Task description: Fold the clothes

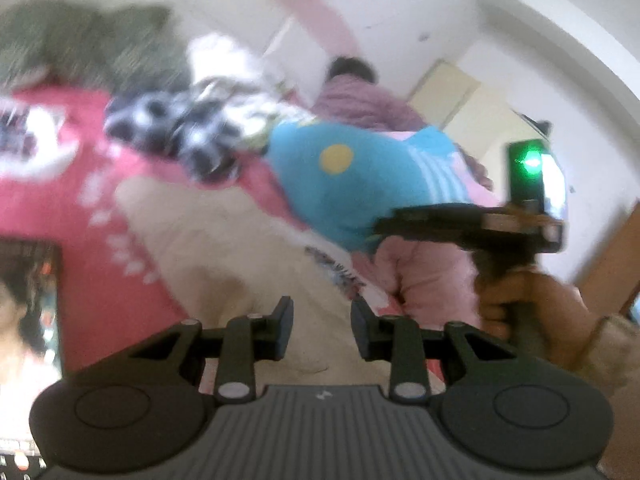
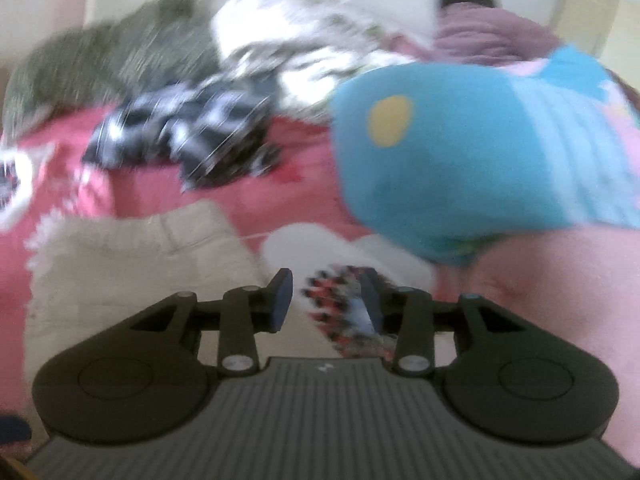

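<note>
A cream garment [image 1: 224,240] lies spread on the pink bedspread [image 1: 80,184]; it also shows in the right wrist view [image 2: 132,256]. My left gripper [image 1: 321,328] is open and empty just above it. My right gripper [image 2: 326,300] is open and empty over the cream garment's edge and a white patterned patch [image 2: 344,308]. In the left wrist view the right gripper [image 1: 472,224] shows side-on at the right, in front of a blue cushion [image 1: 360,184]. Both views are blurred.
A black-and-white checked garment [image 2: 188,136] and a grey-green one [image 2: 120,52] lie further back on the bed. The blue cushion [image 2: 480,160] and pink fabric [image 2: 540,280] are at the right. A person in a mauve top [image 1: 360,96] is behind. A picture [image 1: 28,304] is at the left edge.
</note>
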Action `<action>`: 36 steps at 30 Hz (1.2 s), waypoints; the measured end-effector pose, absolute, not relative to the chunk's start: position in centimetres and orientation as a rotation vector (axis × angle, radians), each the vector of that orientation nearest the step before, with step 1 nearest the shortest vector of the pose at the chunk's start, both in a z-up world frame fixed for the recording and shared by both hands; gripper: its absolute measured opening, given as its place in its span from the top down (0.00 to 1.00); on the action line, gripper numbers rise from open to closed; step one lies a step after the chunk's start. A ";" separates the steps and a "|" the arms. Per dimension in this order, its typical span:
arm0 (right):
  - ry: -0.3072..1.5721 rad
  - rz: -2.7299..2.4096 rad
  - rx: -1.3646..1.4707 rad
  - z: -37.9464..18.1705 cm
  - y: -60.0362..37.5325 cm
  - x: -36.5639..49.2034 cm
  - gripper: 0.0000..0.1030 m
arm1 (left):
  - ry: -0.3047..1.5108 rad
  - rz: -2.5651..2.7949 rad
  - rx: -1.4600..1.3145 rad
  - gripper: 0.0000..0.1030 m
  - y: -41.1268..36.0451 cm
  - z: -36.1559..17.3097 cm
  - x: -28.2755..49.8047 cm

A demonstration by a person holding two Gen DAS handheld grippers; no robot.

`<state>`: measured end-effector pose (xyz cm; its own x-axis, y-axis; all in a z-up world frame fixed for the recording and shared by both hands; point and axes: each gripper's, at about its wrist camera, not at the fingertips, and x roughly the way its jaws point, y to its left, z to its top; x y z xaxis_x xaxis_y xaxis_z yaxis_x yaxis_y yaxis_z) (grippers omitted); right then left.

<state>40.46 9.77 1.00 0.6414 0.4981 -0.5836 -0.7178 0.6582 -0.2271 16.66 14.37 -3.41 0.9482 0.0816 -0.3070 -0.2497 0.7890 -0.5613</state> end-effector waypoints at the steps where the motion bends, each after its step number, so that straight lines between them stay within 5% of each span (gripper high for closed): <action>1: 0.511 0.706 -0.426 1.9 7.8 40.4 0.63 | 0.281 0.158 -0.632 0.69 14.1 -3.1 17.0; 6: 0.561 0.653 -0.238 4.1 -1.9 39.5 0.63 | 0.374 0.079 -0.598 0.69 13.4 -2.4 20.5; 12: 0.691 0.659 -0.214 0.2 -7.5 38.5 0.64 | 0.506 0.109 -0.559 0.69 13.8 -4.2 25.0; 19: 0.838 0.733 -0.192 -4.9 -7.9 38.2 0.65 | 0.575 0.133 -0.602 0.69 14.4 -6.8 25.9; 26: 0.873 0.738 -0.234 -7.3 -6.8 37.9 0.78 | 0.570 0.130 -0.601 0.71 14.4 -7.0 25.6; 36: 0.883 0.762 -0.258 -7.8 -5.9 37.8 0.76 | 0.571 0.129 -0.614 0.72 14.6 -7.1 25.6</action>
<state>37.83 -5.88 -7.77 0.3969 0.4919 -0.7749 -0.6941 0.7133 0.0973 25.61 14.55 -7.09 0.8386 -0.0511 -0.5423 -0.2789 0.8149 -0.5081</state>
